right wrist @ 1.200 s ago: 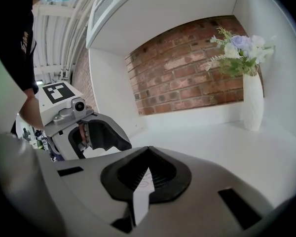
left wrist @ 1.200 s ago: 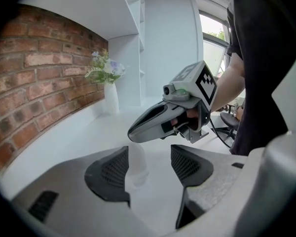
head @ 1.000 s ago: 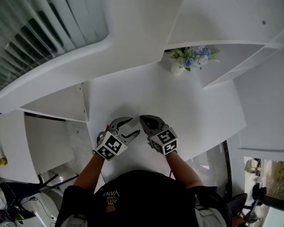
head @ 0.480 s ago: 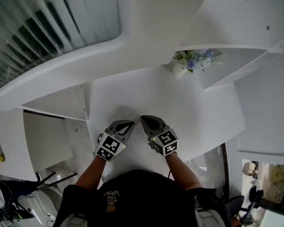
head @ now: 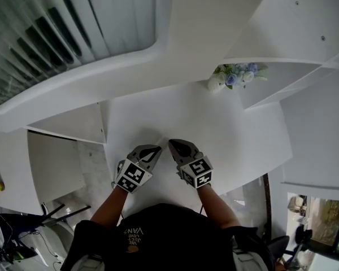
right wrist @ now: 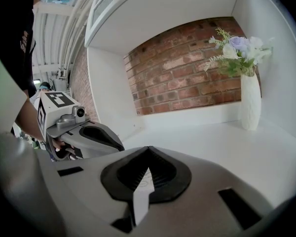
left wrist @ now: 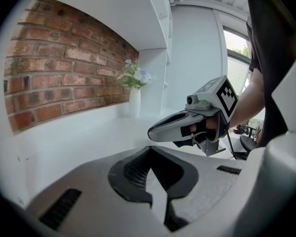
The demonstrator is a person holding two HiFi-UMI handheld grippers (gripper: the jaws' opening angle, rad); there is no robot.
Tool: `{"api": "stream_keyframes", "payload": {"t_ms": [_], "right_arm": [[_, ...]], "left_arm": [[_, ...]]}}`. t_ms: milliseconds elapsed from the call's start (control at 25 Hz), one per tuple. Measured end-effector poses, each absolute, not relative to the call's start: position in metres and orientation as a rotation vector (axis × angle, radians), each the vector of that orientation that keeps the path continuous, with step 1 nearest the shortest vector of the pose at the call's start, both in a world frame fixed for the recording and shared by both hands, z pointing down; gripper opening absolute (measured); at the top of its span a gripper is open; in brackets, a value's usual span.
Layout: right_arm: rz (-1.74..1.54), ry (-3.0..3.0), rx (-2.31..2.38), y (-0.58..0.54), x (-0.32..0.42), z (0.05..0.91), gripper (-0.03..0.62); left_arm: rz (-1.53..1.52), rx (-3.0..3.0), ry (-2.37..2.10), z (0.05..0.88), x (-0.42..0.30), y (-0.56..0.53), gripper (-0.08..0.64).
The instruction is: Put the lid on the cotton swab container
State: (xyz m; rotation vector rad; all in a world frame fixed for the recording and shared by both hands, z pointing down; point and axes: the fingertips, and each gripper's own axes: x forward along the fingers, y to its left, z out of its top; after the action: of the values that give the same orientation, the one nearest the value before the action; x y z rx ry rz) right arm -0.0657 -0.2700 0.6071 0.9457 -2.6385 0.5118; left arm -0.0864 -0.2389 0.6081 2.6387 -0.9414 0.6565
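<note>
No cotton swab container and no lid shows in any view. In the head view both grippers hover over the near part of the white table (head: 226,134), their tips close together. My left gripper (head: 157,147) is shut with nothing between its jaws, as the left gripper view (left wrist: 150,149) also shows. My right gripper (head: 170,143) is shut and empty too, its jaws meeting in the right gripper view (right wrist: 148,150). Each gripper appears in the other's view: the right gripper (left wrist: 154,132) just beyond my left jaws, the left gripper (right wrist: 117,145) beside my right jaws.
A white vase of pale blue and white flowers (head: 233,75) stands at the table's far right corner, by the brick wall (right wrist: 187,78). A white shelf unit (head: 68,123) borders the table on the left, and white shelves (head: 294,33) rise on the right.
My left gripper's jaws were open a second ago and have closed on nothing. The right gripper has stayed shut and in place.
</note>
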Motion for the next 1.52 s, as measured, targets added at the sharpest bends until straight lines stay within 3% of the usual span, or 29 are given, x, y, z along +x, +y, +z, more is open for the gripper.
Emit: {"api": "stream_keyframes", "payload": {"t_ms": [720,1520], "right_arm": [[0.498,-2.611,0.970,-0.270,-0.065,0.603,0.000],[0.469,-2.732,1.030,-0.203,-0.031,0.530,0.000]], "left_arm": [[0.644,2.633,-0.997,0.600,-0.087,-0.237,0.006],[0.519,2.633,-1.221,0.539,-0.094,-0.186,0.006]]}}
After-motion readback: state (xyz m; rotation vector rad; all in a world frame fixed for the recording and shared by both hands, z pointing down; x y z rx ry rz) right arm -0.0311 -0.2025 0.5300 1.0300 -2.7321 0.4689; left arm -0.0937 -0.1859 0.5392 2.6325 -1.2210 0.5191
